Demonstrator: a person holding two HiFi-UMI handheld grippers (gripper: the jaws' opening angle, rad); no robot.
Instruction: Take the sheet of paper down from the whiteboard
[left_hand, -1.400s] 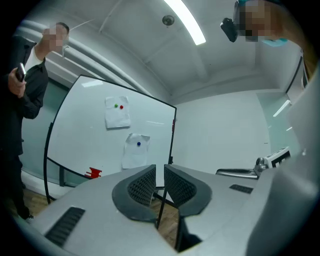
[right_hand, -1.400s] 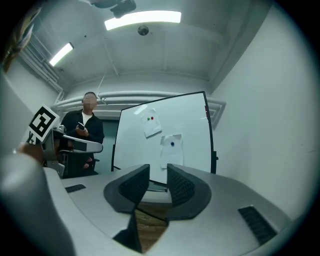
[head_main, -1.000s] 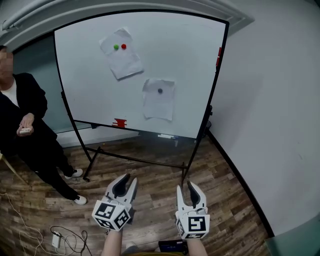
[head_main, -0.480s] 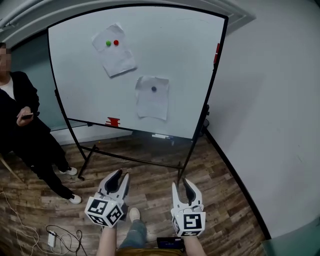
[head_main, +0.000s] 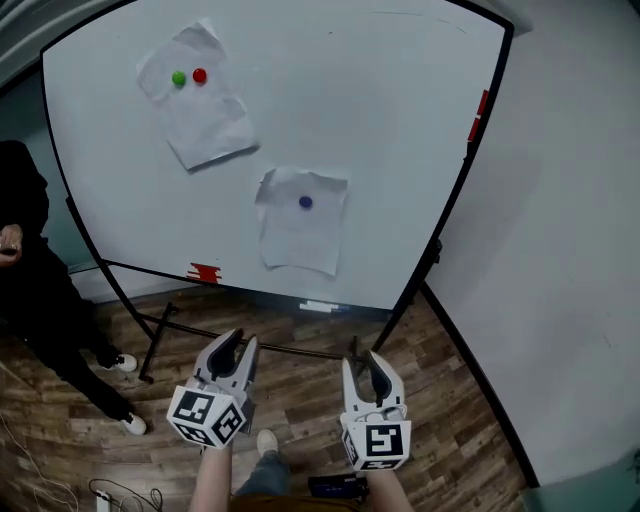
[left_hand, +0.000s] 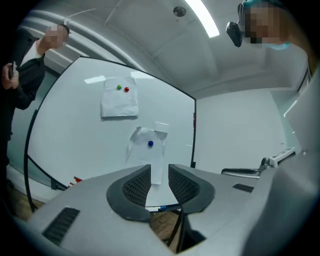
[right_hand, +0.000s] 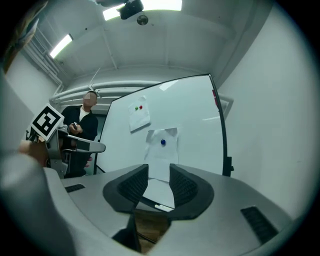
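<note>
Hanging — paper (head_main: 300, 225) — beyond left hand-held gripper (head_main: 239, 343)

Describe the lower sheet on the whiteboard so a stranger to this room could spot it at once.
Find the big black-framed whiteboard. Of the two white sheets on it, take the lower sheet, below and right of the upper sheet. A single blue magnet holds it, while its neighbour carries a green magnet and a red magnet.
</note>
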